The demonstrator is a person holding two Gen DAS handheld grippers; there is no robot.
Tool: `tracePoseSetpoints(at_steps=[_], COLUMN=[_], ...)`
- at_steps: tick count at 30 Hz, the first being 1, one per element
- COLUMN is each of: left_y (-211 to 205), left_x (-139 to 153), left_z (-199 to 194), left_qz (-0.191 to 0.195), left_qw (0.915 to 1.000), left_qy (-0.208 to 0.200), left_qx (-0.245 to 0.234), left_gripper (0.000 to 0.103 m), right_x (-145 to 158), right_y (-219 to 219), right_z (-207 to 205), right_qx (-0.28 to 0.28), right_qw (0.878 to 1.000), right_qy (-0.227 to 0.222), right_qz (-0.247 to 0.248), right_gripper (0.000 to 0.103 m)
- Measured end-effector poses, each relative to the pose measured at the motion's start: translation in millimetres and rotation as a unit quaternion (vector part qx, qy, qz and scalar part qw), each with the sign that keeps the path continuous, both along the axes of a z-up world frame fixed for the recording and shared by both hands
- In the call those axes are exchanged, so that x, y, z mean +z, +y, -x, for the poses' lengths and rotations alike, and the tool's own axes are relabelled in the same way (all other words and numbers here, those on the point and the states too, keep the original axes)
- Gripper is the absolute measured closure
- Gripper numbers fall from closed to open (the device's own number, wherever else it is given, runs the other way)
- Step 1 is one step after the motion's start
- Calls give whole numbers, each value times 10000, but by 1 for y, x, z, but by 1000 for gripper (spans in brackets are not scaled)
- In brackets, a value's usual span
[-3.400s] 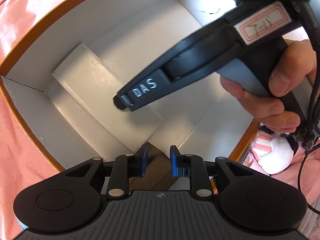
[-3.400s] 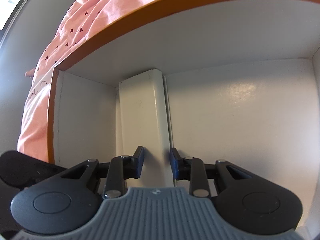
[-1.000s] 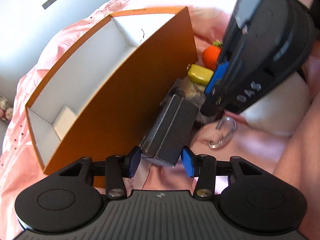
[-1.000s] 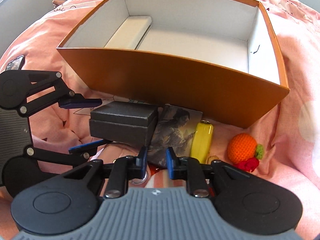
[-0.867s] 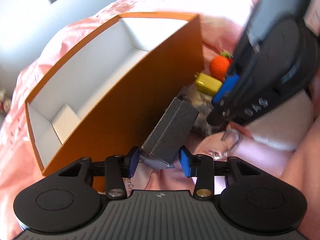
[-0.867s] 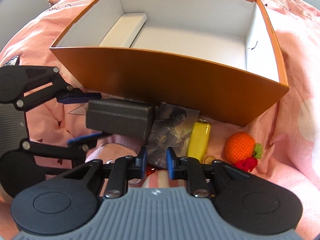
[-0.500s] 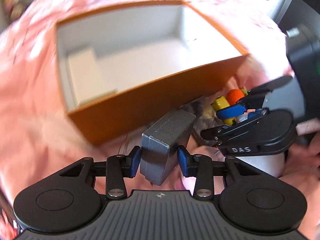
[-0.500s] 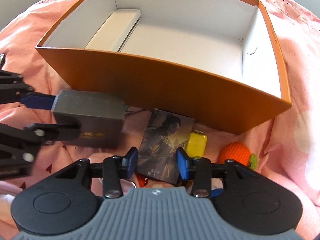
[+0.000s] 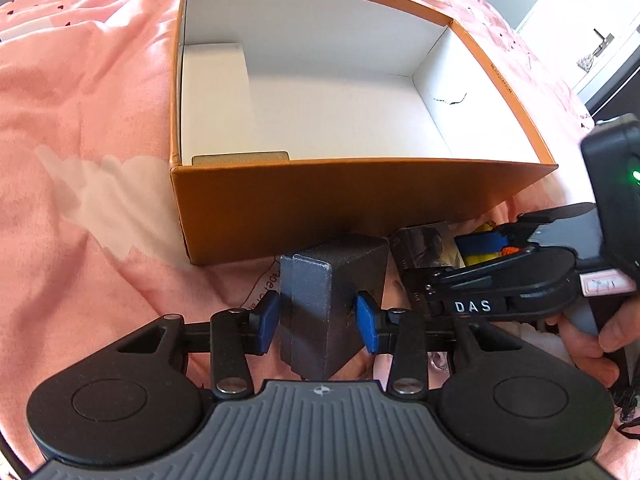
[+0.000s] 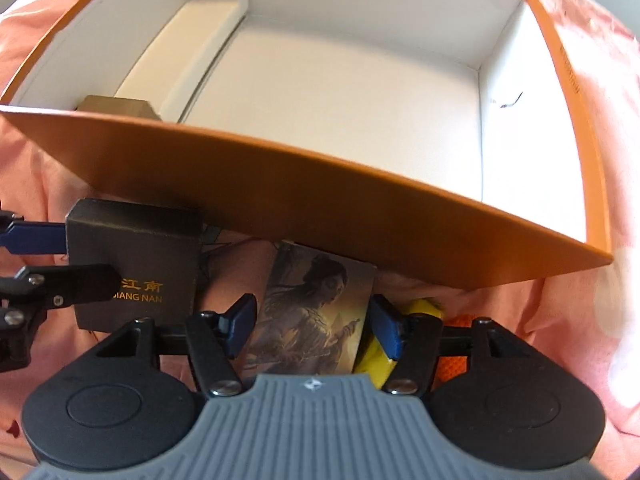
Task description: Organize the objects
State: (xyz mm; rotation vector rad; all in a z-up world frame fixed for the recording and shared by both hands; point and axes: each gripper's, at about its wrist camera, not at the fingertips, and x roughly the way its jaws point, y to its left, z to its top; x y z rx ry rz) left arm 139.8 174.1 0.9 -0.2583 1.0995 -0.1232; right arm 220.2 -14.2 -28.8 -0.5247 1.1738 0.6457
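An orange box (image 9: 320, 208) with a white inside stands open on the pink bedding. My left gripper (image 9: 318, 320) is shut on a dark grey box (image 9: 316, 304), held just off the bedding in front of the orange wall. The right wrist view shows that box (image 10: 132, 264) at the left with gold lettering, in the left gripper (image 10: 40, 256). My right gripper (image 10: 312, 320) points down over a picture card (image 10: 316, 308). Its jaws are opening with the card between them, pads apart from its edges. The left wrist view shows the right gripper (image 9: 476, 252) low at the right.
Inside the orange box (image 10: 320, 192) lie a white insert (image 10: 180, 48) and a small brown box (image 10: 116, 106) in the near left corner. A yellow item (image 10: 376, 360) and an orange crochet toy (image 10: 456, 364) sit right of the card. A hand (image 9: 600, 332) grips the right handle.
My left gripper closed on the dark grey box, lifted it and rolled to face the orange box squarely. My right gripper's jaws widened and dropped lower over the picture card.
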Motion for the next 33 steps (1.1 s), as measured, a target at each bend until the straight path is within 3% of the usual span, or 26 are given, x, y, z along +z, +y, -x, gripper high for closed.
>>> tracePoseSetpoints(at_steps=[2, 7, 18, 31, 33], left_y=[-3, 2, -10, -35, -40], left_x=[-5, -14, 19, 82, 88], left_z=[0, 1, 23, 28, 22], left_qz=[119, 802, 524, 343, 323], left_qw=[9999, 9967, 9971, 9909, 9895], left_qy=[-49, 14, -543, -1299, -1408], left_qx=[-13, 99, 103, 91, 79], left_gripper=[57, 58, 60, 61, 61], right_x=[-6, -2, 36, 125, 135], right_y=[1, 3, -4, -23, -46], right_z=[-7, -8, 10, 33, 29], right_qx=[-106, -146, -62, 88, 118], right_qw=[9997, 9994, 9991, 9889, 9863], right_qy=[240, 288, 45, -561, -644], right_qz=[-17, -85, -425, -1372, -1514], right_gripper=[39, 40, 42, 42, 42])
